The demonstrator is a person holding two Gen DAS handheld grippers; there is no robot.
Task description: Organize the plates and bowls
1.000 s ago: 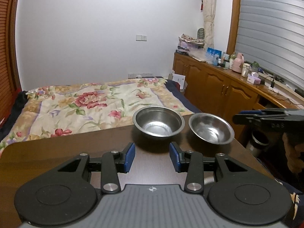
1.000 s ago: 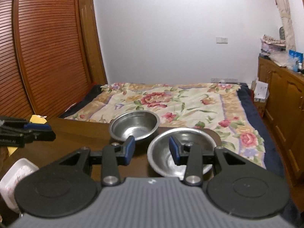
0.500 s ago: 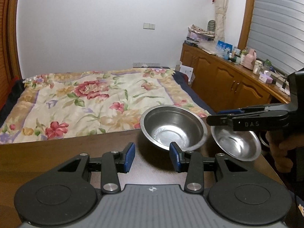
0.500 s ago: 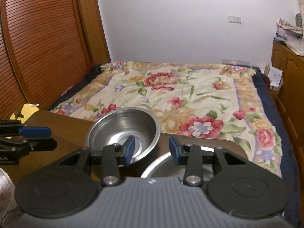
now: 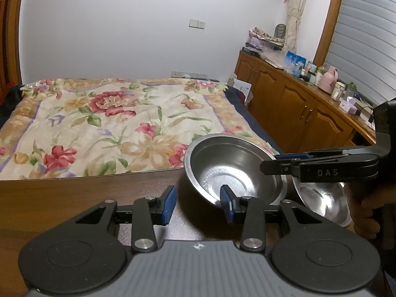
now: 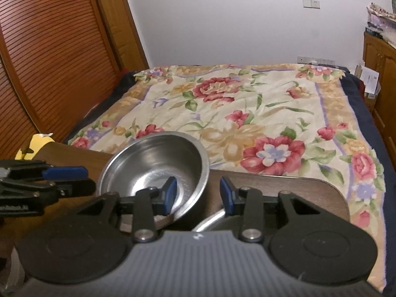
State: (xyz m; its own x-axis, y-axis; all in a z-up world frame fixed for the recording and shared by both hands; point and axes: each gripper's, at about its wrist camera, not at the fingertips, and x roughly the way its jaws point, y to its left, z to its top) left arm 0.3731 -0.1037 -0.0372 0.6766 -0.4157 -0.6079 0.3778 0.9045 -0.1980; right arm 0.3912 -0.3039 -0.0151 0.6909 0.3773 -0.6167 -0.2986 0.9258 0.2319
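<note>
My right claw (image 6: pixel 198 194) was apart astride the deep steel bowl's (image 6: pixel 158 163) near rim; left claw (image 5: pixel 198 204) apart, bowl right of centre.

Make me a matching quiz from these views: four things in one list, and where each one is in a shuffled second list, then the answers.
1. deep steel bowl
2. pink jug
3. floral quilt
4. light switch

A. on the white wall
B. at the far edge of the table
C. on top of the wooden cabinet
D. spread out beyond the table

Pairs: 1-B, 2-C, 3-D, 4-A
</note>
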